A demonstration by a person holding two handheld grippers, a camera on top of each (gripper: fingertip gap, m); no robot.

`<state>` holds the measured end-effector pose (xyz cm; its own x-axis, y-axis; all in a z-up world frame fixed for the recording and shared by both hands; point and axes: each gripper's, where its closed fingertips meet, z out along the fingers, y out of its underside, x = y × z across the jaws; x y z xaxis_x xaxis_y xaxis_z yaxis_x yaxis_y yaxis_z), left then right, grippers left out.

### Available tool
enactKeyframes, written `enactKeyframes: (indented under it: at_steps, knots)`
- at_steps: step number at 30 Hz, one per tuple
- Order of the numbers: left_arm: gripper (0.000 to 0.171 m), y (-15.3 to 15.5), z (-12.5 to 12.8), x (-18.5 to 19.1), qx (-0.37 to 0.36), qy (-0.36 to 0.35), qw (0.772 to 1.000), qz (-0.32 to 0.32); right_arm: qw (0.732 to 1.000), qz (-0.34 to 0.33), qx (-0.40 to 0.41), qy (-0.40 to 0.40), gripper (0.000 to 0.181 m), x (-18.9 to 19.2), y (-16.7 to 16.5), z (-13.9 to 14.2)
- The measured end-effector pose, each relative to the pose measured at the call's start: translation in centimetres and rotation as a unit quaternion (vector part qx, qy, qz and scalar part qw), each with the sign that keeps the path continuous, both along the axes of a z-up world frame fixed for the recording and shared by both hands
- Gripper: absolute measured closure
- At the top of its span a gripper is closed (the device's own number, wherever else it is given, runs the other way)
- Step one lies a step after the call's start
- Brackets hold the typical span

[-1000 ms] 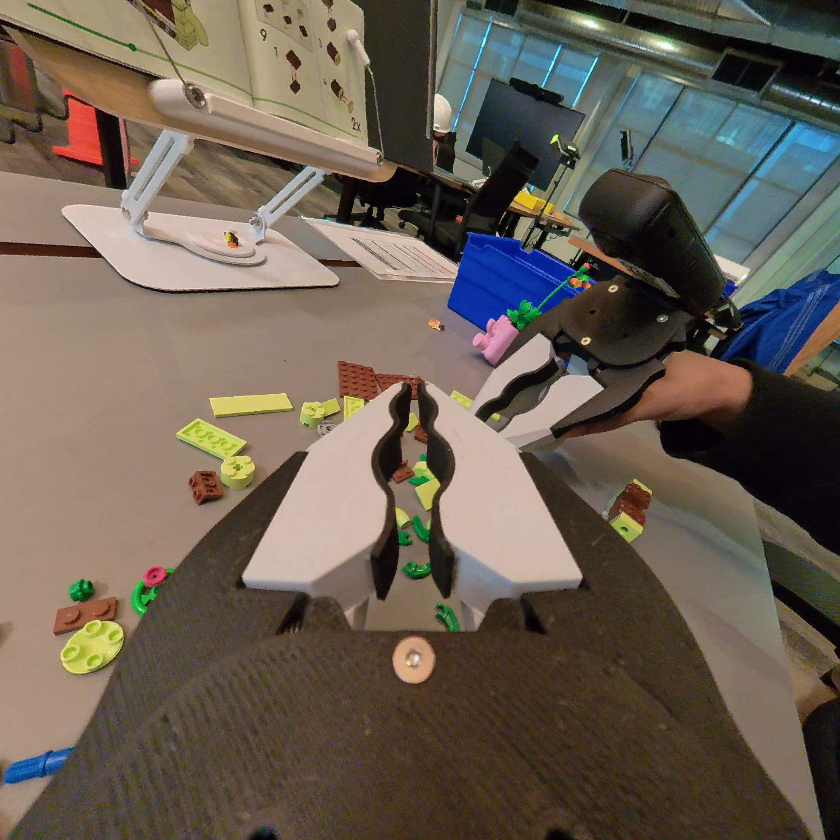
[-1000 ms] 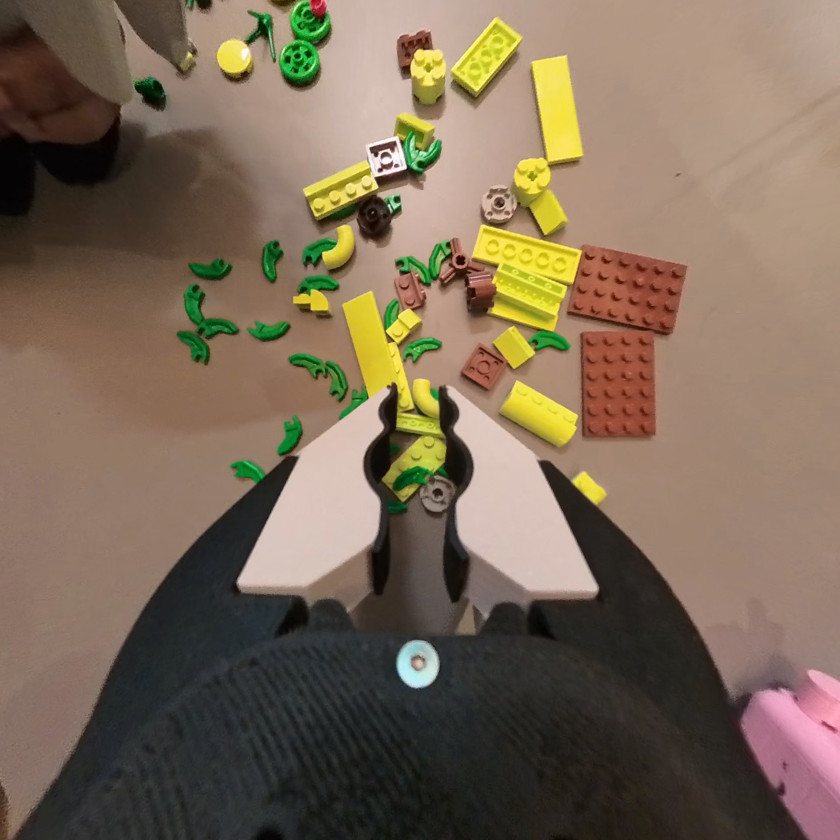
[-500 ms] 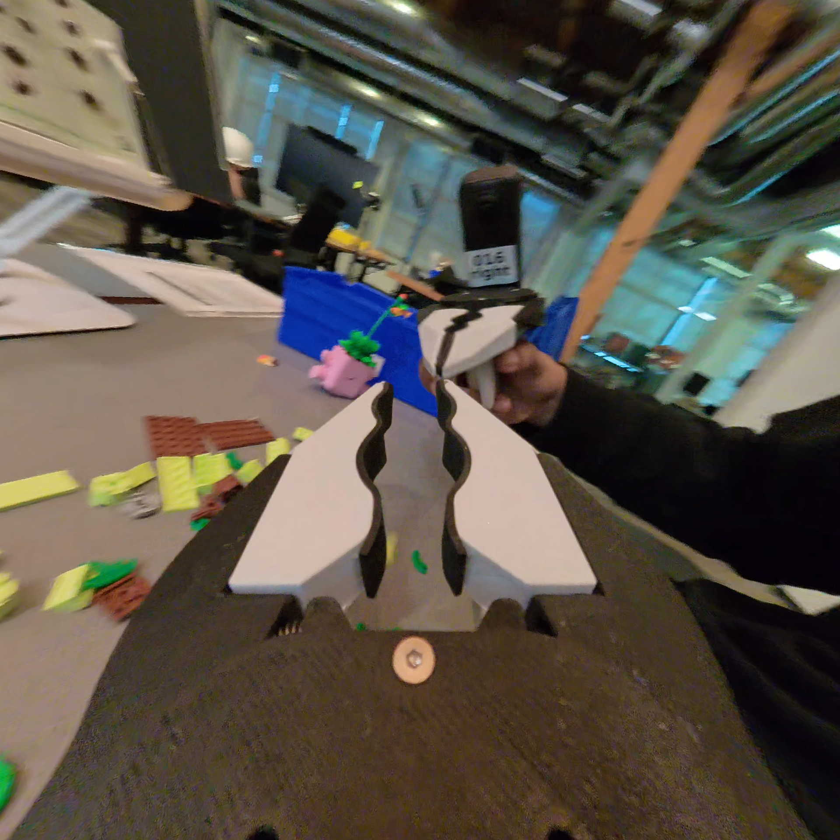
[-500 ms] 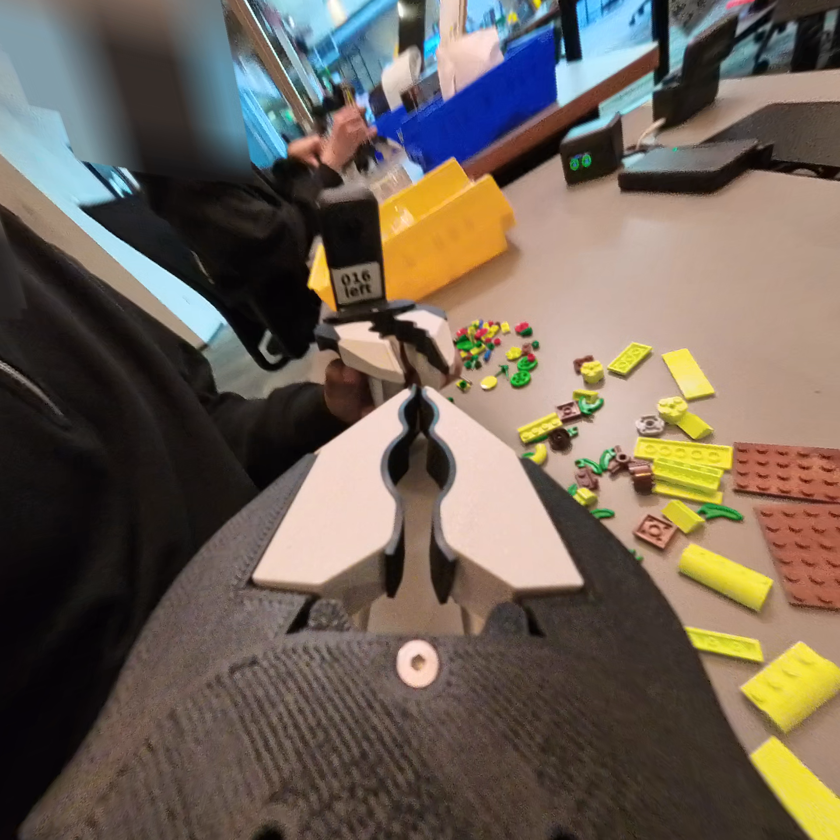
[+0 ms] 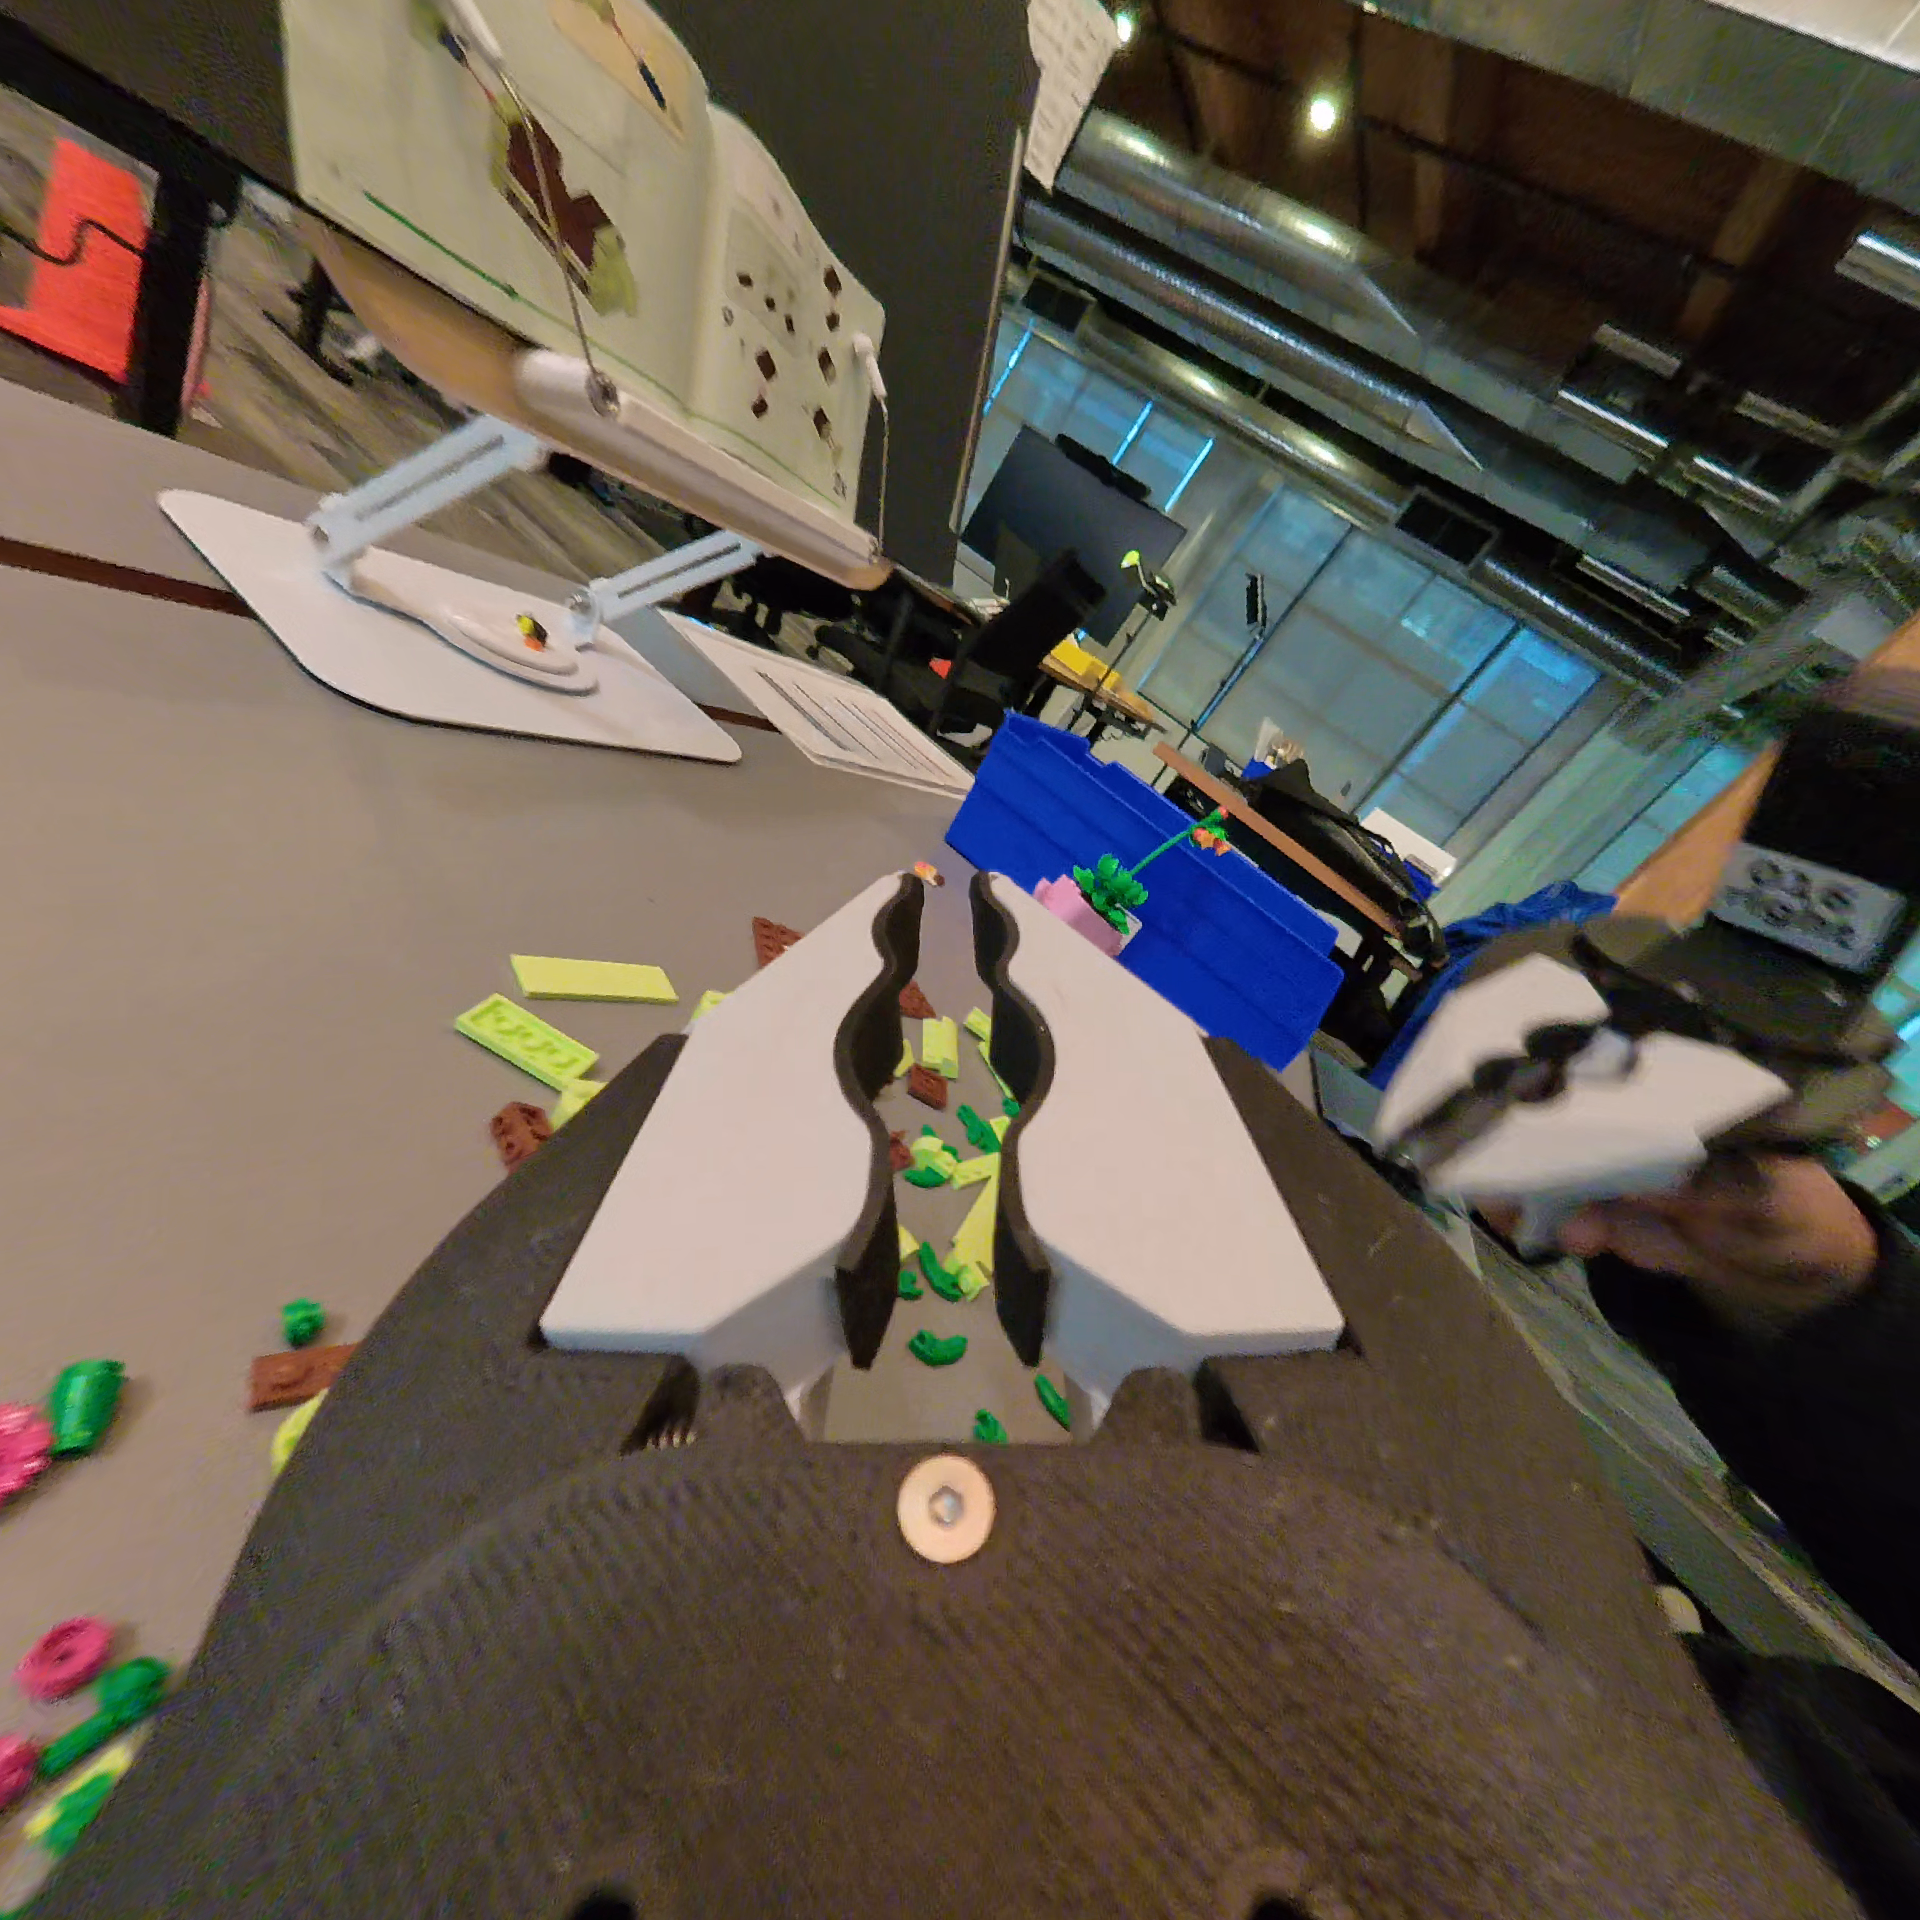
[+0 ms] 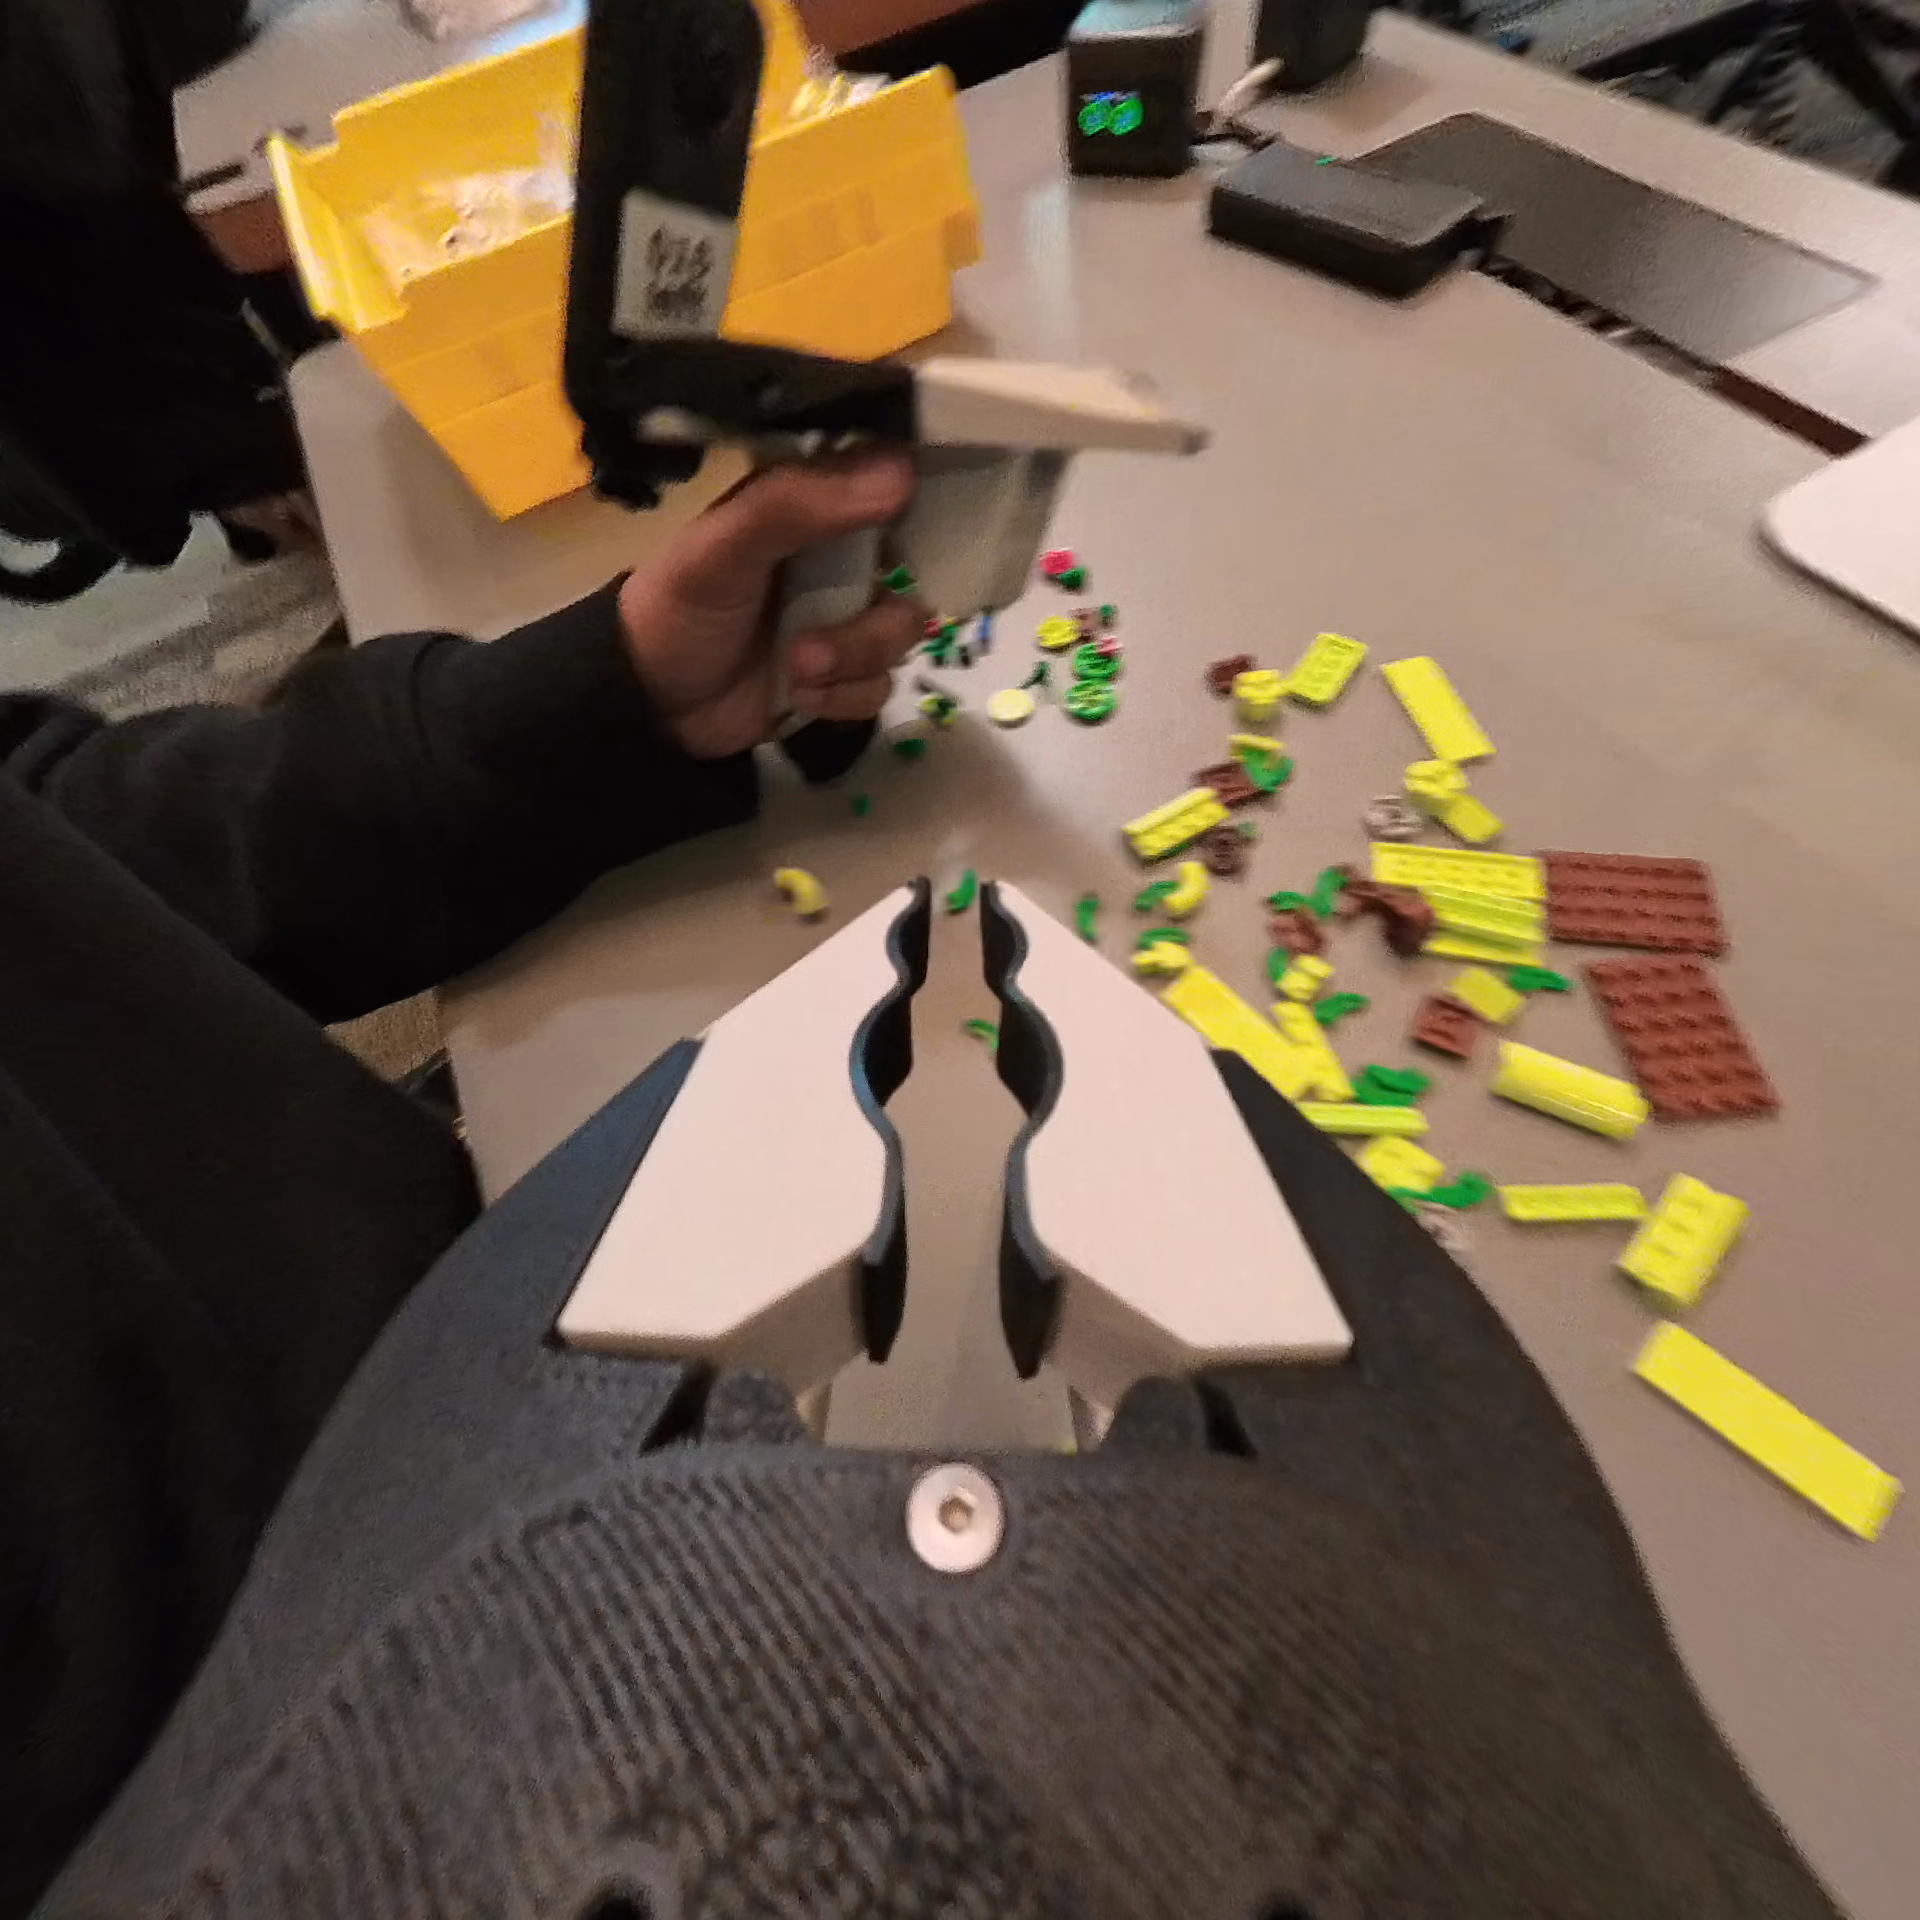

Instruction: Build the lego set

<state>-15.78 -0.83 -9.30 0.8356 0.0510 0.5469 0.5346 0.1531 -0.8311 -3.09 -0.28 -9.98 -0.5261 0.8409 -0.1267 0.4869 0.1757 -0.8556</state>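
Observation:
Loose lego pieces lie scattered on the grey table (image 5: 312, 883): lime plates (image 6: 1455, 873), two brown studded plates (image 6: 1631, 899), small green leaves (image 6: 1164, 894), and pink and green bits (image 5: 62, 1657). My left gripper (image 5: 948, 888) hovers above the pile, narrowly open and empty. It also shows from the side in the right wrist view (image 6: 1164, 431), blurred. My right gripper (image 6: 953, 894) is narrowly open and empty above the table's near edge, left of the pile. It shows in the left wrist view (image 5: 1397, 1127) at the right, blurred.
An instruction booklet (image 5: 582, 260) rests on a white stand (image 5: 447, 644) at the back left. A blue bin (image 5: 1195, 935) and a pink pot with a green plant (image 5: 1091, 904) stand behind the pile. A yellow bin (image 6: 623, 260) and black devices (image 6: 1340, 223) sit farther off. Tip to tip, the grippers are about 12 centimeters apart.
Half a second ago the grippers faced each other in the air; both have swung back towards the table. The right jaws, touching then, have parted slightly. The left jaws have narrowed.

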Motion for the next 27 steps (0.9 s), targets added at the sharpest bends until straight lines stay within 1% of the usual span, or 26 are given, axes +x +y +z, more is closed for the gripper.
enactKeyframes:
  at_steps: [2,4,6,7,9,10,11,12,13,14,18,20,21,23,25,27]
  knots:
    - [0.165,-0.7,0.5,-0.6,0.003,0.007,1.0,0.01,1.0,0.019,0.019,-0.009,0.172,0.7,-3.1,-1.4]
    - [0.165,-1.6,0.8,-1.3,0.002,0.014,1.0,0.023,0.999,0.038,0.011,-0.018,0.168,0.8,-6.3,-3.4]
    - [0.164,-2.4,1.2,-1.9,0.006,0.017,0.999,0.037,0.997,0.053,0.012,-0.045,0.16,0.4,-8.7,-6.2]
    - [0.164,-2.8,1.4,-2.2,0.01,0.017,0.999,0.043,0.996,0.054,0.031,-0.061,0.155,0.0,-9.1,-7.8]
    - [0.164,-3.5,1.7,-2.7,0.018,0.015,0.998,0.052,0.992,0.033,0.089,-0.081,0.143,-1.4,-8.5,-10.5]
    - [0.164,-3.7,1.9,-2.8,0.022,0.015,0.998,0.055,0.991,0.026,0.106,-0.078,0.145,-2.0,-8.3,-11.1]
    - [0.164,-3.9,2.0,-2.8,0.025,0.015,0.998,0.057,0.991,0.02,0.109,-0.073,0.152,-2.4,-8.1,-11.1]
    - [0.164,-3.9,2.1,-2.8,0.026,0.017,0.998,0.057,0.991,0.018,0.109,-0.077,0.154,-2.6,-8.1,-11.2]
    - [0.164,-3.9,2.1,-2.8,0.025,0.019,0.998,0.057,0.99,0.02,0.11,-0.083,0.168,-2.6,-8.2,-11.2]
    - [0.164,-3.8,2.0,-2.7,0.022,0.021,0.998,0.055,0.99,0.021,0.109,-0.085,0.172,-2.6,-8.2,-11.2]
    - [0.163,-3.2,1.8,-2.1,0.02,0.02,0.999,0.042,0.991,0.018,0.103,-0.085,0.172,-2.5,-8.2,-11.2]
    - [0.163,-2.8,2.0,-1.6,0.026,0.02,0.999,0.027,0.994,0.008,0.098,-0.051,0.173,-2.8,-7.9,-10.0]
    - [0.162,-2.6,2.1,-1.2,0.029,0.023,0.999,0.017,0.996,0.007,0.089,-0.012,0.173,-3.0,-7.8,-8.5]
    - [0.162,-2.1,2.4,0.1,0.035,0.028,0.999,-0.018,0.99,-0.028,0.099,0.098,0.173,-3.6,-6.2,-4.1]
    - [0.16,-1.4,2.8,1.8,0.051,0.009,0.996,-0.078,0.965,-0.069,0.157,0.198,0.173,-3.5,-3.5,0.1]
    - [0.145,-0.9,3.6,3.4,0.092,-0.044,0.985,-0.138,0.934,-0.105,0.234,0.25,0.173,-2.9,-0.7,2.8]
